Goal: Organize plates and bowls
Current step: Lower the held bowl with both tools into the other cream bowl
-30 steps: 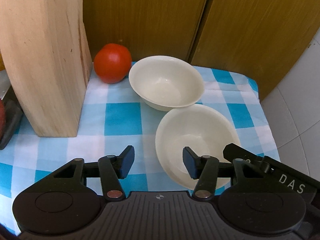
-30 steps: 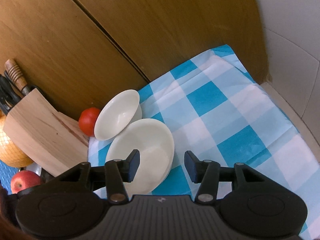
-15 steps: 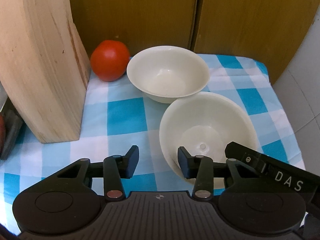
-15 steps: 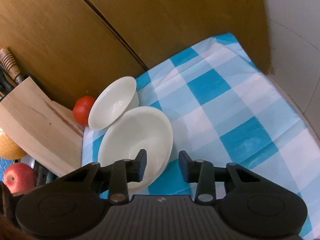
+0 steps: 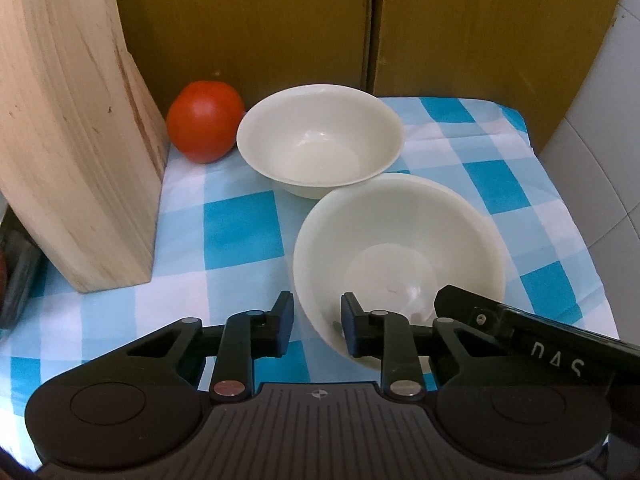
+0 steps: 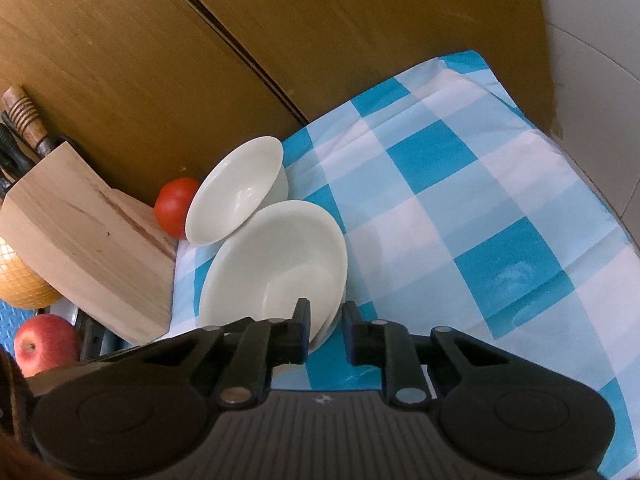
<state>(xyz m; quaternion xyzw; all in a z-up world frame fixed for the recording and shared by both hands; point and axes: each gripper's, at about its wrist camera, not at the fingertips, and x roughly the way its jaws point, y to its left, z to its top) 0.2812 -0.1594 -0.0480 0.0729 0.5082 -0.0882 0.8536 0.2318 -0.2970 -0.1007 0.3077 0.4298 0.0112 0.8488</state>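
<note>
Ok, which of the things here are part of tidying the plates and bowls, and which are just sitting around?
Part of the job:
- near cream ceramic bowl, both grippers' jaws straddling its rim
- far cream ceramic bowl
- left gripper
- right gripper

Just lying about:
- red tomato
- pale wooden knife block
- red apple
- blue-and-white checked cloth
</note>
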